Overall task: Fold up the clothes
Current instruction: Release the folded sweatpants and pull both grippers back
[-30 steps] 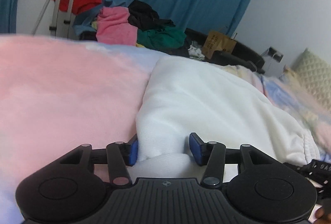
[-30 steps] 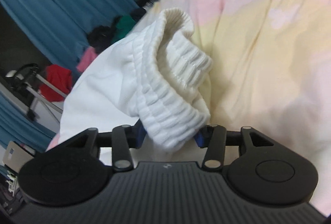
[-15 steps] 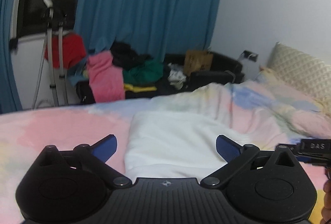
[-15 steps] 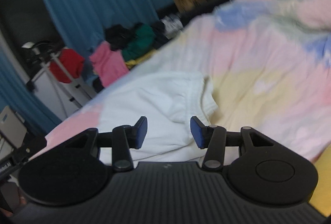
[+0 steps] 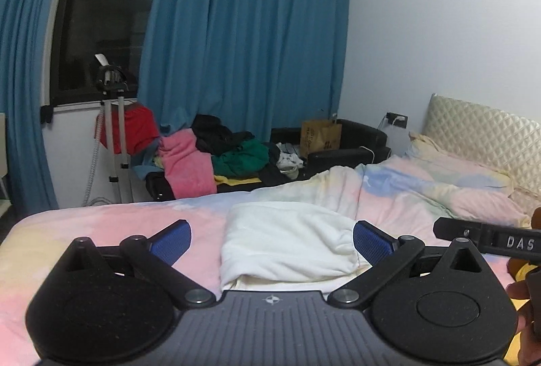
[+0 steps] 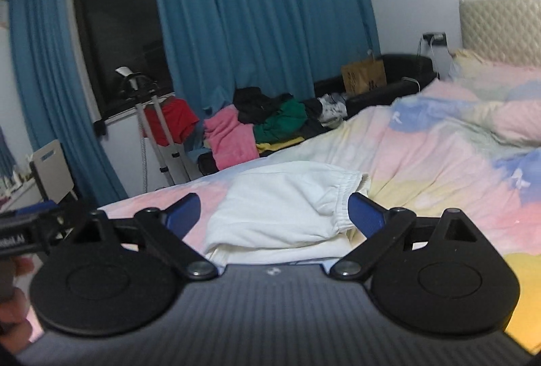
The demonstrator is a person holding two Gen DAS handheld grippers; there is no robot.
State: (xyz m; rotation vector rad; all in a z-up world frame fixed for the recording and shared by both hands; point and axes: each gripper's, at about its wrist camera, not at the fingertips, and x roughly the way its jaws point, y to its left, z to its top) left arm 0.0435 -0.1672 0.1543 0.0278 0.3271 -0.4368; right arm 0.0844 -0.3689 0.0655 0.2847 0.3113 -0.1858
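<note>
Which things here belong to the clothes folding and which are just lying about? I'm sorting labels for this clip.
Part of the job:
white garment, folded on the bed
left gripper, open
right gripper, open

Lying about:
clothes pile
paper bag
garment steamer
blue curtains

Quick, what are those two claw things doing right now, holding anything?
Left gripper: open, just released, holding nothing.
Right gripper: open, jaws just widened, holding nothing; the white garment lies on the bed.
</note>
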